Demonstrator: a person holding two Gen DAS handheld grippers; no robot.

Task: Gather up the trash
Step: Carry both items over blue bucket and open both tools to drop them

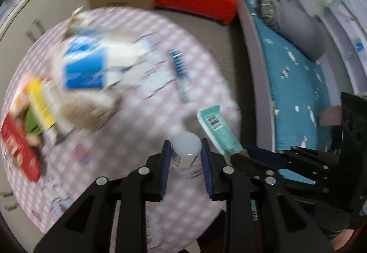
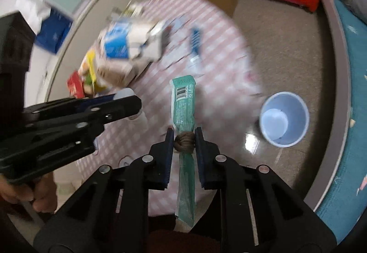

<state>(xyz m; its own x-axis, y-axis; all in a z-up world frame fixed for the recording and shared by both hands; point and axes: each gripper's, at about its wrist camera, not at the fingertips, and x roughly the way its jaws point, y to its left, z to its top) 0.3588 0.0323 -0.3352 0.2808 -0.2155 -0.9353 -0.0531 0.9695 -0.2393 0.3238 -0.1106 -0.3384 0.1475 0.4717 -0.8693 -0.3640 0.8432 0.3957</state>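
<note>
Right claw (image 2: 185, 141) grips wrapper (image 2: 184, 101) — bin (image 2: 284, 119) beside

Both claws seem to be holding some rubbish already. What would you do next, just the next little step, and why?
Probably swing the right gripper, shut on the teal wrapper, over toward the light blue bin on the floor to its right. The bin stands open and upright, and the wrapper is already lifted off the table. The left gripper grips a small white bottle, which could follow.
</note>
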